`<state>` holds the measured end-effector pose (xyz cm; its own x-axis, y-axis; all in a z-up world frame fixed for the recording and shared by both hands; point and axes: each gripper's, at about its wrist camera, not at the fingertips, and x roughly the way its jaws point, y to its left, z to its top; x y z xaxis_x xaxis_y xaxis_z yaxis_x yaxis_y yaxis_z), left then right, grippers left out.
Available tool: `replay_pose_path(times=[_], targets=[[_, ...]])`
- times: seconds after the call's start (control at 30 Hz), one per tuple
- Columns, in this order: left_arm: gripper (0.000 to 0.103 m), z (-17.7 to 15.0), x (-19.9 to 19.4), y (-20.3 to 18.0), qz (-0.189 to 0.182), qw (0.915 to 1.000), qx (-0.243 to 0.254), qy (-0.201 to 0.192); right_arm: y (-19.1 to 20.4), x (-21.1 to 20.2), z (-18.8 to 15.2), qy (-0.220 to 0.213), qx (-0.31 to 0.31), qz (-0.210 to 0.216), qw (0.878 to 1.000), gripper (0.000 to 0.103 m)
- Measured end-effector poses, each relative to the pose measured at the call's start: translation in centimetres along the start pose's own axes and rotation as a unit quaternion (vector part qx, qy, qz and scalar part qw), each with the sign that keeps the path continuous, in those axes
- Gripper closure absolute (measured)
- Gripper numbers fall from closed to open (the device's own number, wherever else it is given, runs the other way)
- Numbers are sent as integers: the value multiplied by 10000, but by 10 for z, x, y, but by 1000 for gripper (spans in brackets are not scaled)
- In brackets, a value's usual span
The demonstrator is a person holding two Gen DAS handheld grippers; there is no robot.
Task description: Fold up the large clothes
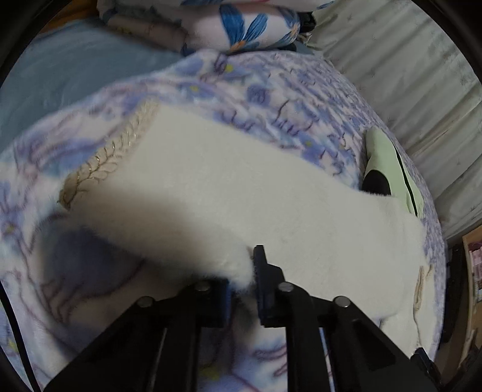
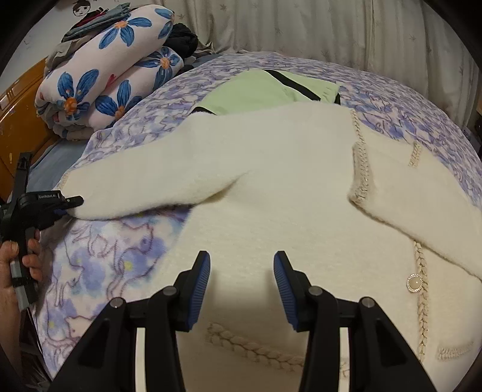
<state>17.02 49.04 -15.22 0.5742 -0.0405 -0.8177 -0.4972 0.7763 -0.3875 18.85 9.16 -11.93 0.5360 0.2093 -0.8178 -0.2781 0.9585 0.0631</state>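
Note:
A fluffy cream cardigan [image 2: 286, 187] with braided trim and a pearl button lies spread on a bed with a purple floral blanket [image 2: 120, 256]. My left gripper [image 1: 241, 271] is shut on the cuff end of its left sleeve [image 1: 211, 187], which is lifted a little off the blanket. The same gripper shows in the right wrist view [image 2: 64, 203] at the sleeve's end, held by a hand. My right gripper [image 2: 241, 271] is open and empty, hovering over the cardigan's lower body.
A folded light-green garment [image 2: 271, 87] lies beyond the cardigan; it also shows in the left wrist view [image 1: 388, 162]. A rolled blue-flowered quilt [image 2: 105, 72] sits at the bed's head by a wooden headboard [image 2: 18, 99]. A pale curtain [image 2: 331, 27] hangs behind.

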Motion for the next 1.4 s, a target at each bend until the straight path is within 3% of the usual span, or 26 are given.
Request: replay_pose_path(times=[0.13,0.2,0.33,0.5,0.67,0.77,0.83,0.9,1.13,1.4], targets=[[96,-5,-33,-57,404,9924,965,-647,-15,-2,1,-55,182,4,9998,60],[96,-13,-56,-102,265,9824,1563,-988,-25,-4,1,-97,302,16,9995,60],[96,-37,-85,-177,-258,9633,2372,-1228,-51,-11,-1,-179,638,33,9978,59],[96,-92,-74,-268,-982,9392,3188,-814,-95,-23,-13,-256,1072,-54,9939,59],[96,-156,-25,-326,-1086,9234,3680,-126,-142,-27,-30,-177,1446,-233,9891,59],[74,-188,6,-338,-896,9160,3896,332,-164,-26,-38,-62,1614,-204,9867,59],[45,-199,12,-337,-836,9147,3930,433,-172,-26,-41,-45,1693,-162,9854,59],[35,-209,10,-333,-932,9158,3875,504,-176,-26,-43,-73,1726,-98,9849,59],[34,-213,-12,-303,-1131,9281,3489,642,-162,-27,-36,-222,1517,364,9875,59],[34,-188,-50,-260,-695,9497,3051,74,-113,-26,-15,-291,792,819,9931,59]])
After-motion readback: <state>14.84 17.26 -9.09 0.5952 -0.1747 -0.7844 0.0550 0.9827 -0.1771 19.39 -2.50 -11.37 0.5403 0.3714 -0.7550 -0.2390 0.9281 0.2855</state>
